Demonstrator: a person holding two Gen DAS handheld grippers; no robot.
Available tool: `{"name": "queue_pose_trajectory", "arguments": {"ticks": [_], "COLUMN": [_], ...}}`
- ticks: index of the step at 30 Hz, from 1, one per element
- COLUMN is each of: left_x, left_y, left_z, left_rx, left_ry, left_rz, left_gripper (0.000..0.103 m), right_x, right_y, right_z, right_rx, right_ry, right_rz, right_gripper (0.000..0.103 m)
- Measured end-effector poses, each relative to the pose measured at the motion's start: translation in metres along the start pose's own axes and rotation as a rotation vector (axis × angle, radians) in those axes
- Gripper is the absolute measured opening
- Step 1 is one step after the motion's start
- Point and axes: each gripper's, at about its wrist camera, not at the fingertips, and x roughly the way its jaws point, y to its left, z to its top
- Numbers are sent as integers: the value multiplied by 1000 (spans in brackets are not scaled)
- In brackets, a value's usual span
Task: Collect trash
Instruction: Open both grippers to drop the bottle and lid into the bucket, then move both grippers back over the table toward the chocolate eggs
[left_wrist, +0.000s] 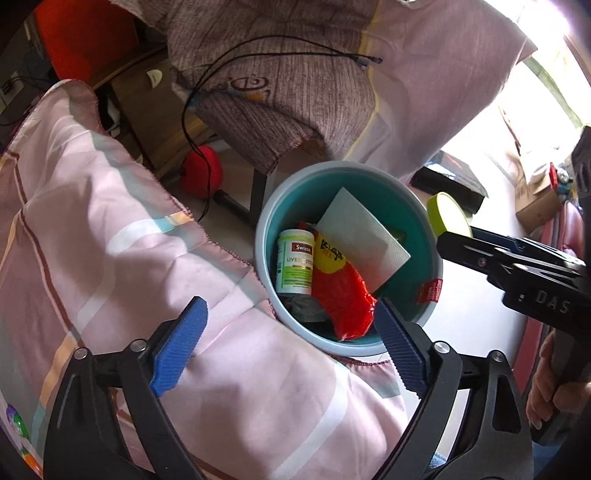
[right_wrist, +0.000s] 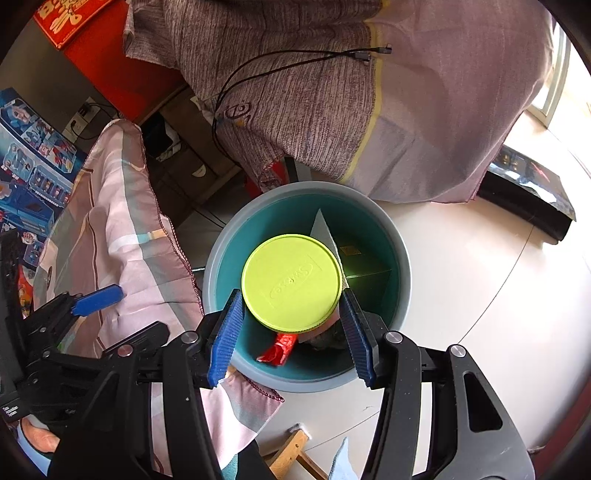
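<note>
1. Between the right gripper's (right_wrist: 291, 314) pads, a green lid (right_wrist: 291, 282) is clamped, directly over the bin (right_wrist: 400, 295).
2. Below it, the bin holds a bottle (left_wrist: 295, 266), red wrapper (left_wrist: 343, 295) and paper (left_wrist: 364, 236).
3. The left gripper (left_wrist: 288, 343) gapes wide, empty, over the bin's near rim and a blanket (left_wrist: 110, 236).

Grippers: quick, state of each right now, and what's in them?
Left claw: open, nothing between its pads, above the teal bin.
Right claw: shut on the lime-green lid, held over the bin.
</note>
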Motion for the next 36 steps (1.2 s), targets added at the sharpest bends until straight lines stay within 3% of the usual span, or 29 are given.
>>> {"name": "queue_pose_trajectory", "arguments": {"ticks": [5,8,17,25,36], "left_x": [-9,-10,-15,-23,-57], "left_y": [12,19,33,38,45], "left_z": [-8,-14,-27,-39,-57], "left_rx": [-24,-44,-66,-81,-90], "left_ry": [-14,-17,-12,-12,-68], "left_rz": [-13,-20,-32,-45,-41], "left_gripper": [94,94,95,95,95], "right_x": [8,12,13,6,-16], "right_y": [16,24,28,29,39], "right_z": [4,6,2,-7,-25], "right_rx": [-27,-41,-7,-25,-21], "right_ry": [18,21,39,51,50], "right_rz": [4,-3,-19,-115,-153], "right_gripper": [52,67,84,87,90]}}
